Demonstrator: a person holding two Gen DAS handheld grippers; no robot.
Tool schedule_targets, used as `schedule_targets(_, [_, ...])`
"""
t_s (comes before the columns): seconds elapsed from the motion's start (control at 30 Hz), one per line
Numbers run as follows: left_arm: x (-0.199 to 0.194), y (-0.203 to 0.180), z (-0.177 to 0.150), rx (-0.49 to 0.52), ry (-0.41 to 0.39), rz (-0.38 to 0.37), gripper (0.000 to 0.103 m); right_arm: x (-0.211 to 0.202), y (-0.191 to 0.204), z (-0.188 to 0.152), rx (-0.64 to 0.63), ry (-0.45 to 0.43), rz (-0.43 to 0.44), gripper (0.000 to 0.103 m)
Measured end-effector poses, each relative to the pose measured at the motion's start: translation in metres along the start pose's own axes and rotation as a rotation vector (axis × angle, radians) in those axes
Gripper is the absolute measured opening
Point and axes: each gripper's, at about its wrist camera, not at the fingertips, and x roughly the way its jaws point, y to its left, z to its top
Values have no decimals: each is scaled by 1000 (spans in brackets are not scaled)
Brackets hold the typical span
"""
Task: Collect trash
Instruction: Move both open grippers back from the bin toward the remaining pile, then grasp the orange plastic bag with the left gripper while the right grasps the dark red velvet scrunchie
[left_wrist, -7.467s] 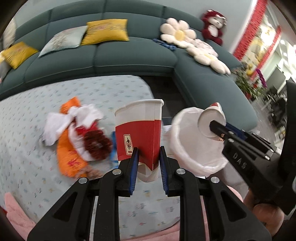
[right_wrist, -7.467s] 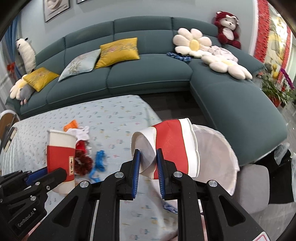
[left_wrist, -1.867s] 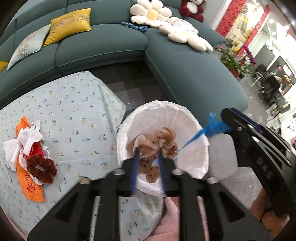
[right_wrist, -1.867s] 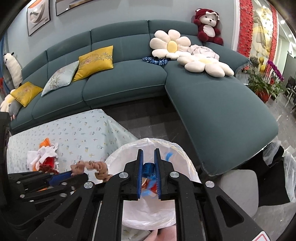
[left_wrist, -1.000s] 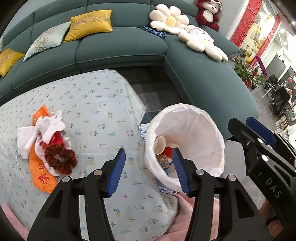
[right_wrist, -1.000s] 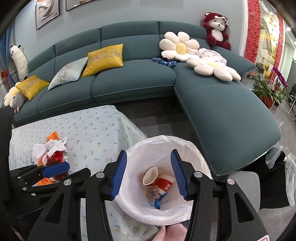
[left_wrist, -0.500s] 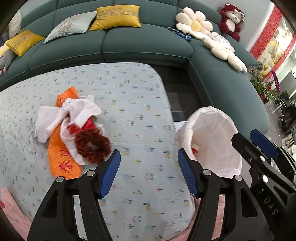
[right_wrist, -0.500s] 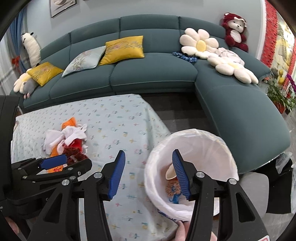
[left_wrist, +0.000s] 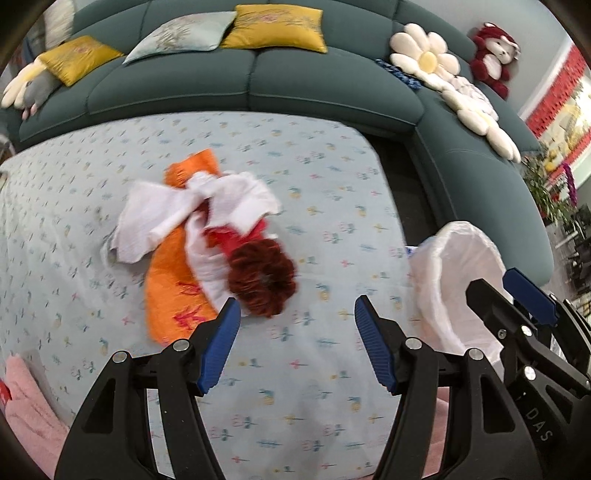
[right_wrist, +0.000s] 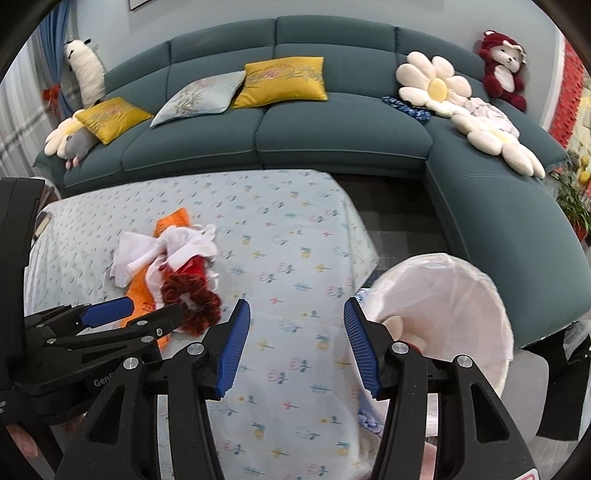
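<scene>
Trash (left_wrist: 207, 243), an orange wrapper, white tissues and a dark-red frill, lies mid-tablecloth (left_wrist: 332, 206). Left gripper (left_wrist: 295, 343) and right gripper (right_wrist: 293, 347) both gape wide, empty. White-lined bin (right_wrist: 476, 291) stands off the tablecloth's right edge.

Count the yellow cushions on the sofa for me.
2 in full view: one on the middle seat, one at the sofa's left end. Others may lie beyond the frame.

You get bright, even room light; the trash pile (left_wrist: 207, 240) smears with motion blur, and fisheye bending darkens every corner.
</scene>
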Motion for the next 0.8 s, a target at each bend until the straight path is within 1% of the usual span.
schedule_targets(0.07, [3, 17, -3, -27, 9, 13, 61, 5, 9, -1, -12, 11, 10, 52])
schedule_targets(0.17, [8, 40, -7, -67, 21, 34, 65, 14, 27, -2, -37, 30, 25, 51])
schedule_targets(0.47, [26, 96, -19, -157, 74, 65, 66, 40, 70, -4, -84, 79, 68, 51])
schedule_targets(0.6, [36, 111, -20, -182, 96, 65, 66, 55, 89, -3, -94, 106, 107, 51])
schedule_targets(0.8, [53, 130, -23, -216, 141, 25, 65, 79, 111, -1, -97, 145, 143, 50])
